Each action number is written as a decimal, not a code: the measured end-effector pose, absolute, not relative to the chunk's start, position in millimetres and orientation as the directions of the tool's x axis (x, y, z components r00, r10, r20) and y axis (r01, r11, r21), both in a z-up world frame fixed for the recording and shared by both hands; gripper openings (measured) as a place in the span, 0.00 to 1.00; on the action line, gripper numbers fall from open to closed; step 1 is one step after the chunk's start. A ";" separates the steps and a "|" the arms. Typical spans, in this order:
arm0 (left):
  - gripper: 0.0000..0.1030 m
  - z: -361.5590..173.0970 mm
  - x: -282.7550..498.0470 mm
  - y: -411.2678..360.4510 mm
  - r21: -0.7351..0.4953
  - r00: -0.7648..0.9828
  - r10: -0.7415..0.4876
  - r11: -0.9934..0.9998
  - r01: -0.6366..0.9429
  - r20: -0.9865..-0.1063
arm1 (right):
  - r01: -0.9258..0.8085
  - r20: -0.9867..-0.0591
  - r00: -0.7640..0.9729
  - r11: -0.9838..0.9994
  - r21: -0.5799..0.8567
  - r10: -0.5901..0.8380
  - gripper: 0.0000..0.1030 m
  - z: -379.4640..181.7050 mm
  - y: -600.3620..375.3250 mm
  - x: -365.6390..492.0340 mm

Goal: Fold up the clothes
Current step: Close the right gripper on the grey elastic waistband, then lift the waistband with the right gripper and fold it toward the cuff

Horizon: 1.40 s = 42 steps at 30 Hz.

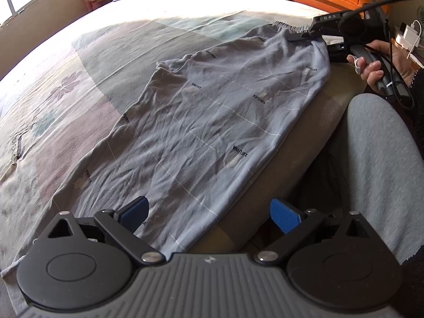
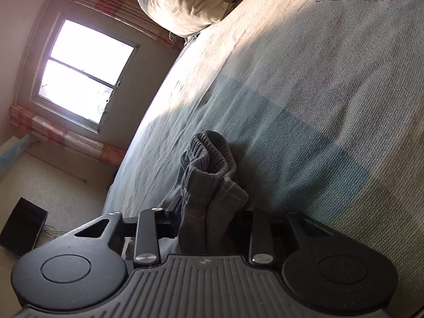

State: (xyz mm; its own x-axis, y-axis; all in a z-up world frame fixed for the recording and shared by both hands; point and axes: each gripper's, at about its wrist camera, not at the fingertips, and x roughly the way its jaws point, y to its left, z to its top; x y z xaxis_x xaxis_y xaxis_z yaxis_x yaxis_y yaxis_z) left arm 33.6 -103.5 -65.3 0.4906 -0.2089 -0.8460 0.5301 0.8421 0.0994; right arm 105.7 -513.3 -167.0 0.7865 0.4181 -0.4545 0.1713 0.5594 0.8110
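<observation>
On the patterned bedspread of the bed (image 1: pixel 79 84), a pale blue, wrinkled cotton pair of pyjama trousers with white grid lines and small printed logos (image 1: pixel 212 122) lies spread lengthwise along the near edge, seemingly with one leg laid on the other. The right claw (image 1: pixel 304 35) is clamped on the ribbed elastic waistband (image 2: pixel 209 159), which bunches between its jaws in the right wrist view. The left claw (image 1: pixel 209 216) stands wide apart at the hem end, one blue pad over the cloth and the other off its edge, holding nothing. By my judgement a lengthwise fold is in hand: the left claw needs to close on the hem so both ends can be brought together, keeping the layers aligned.
</observation>
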 end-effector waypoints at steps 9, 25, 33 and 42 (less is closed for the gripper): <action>0.95 -63.8 33.2 -105.1 0.097 0.490 -0.215 0.839 0.535 -0.845 | 0.168 -0.452 0.779 0.549 0.819 0.435 0.08 -169.5 -514.9 103.6; 0.95 -64.7 32.2 -104.3 0.094 0.490 -0.215 0.841 0.532 -0.845 | 0.186 -0.451 0.803 0.554 0.811 0.389 0.08 -170.5 -508.1 96.8; 0.95 -60.6 31.5 -96.8 0.119 0.501 -0.200 0.837 0.534 -0.842 | 0.190 -0.461 0.797 0.562 0.805 0.390 0.08 -167.9 -508.1 98.6; 0.95 -52.2 27.9 -71.6 0.180 0.528 -0.153 0.831 0.527 -0.835 | 0.201 -0.528 0.788 0.679 0.706 0.316 0.11 -130.6 -483.2 98.2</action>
State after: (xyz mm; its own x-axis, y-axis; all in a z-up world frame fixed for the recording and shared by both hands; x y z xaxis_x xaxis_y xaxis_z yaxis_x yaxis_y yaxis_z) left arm 27.9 -71.6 -52.2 0.5279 -0.1534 -0.8353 0.5265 0.8309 0.1801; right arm 98.2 -483.2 -130.6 0.7882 0.3164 -0.5279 0.2007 0.6787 0.7065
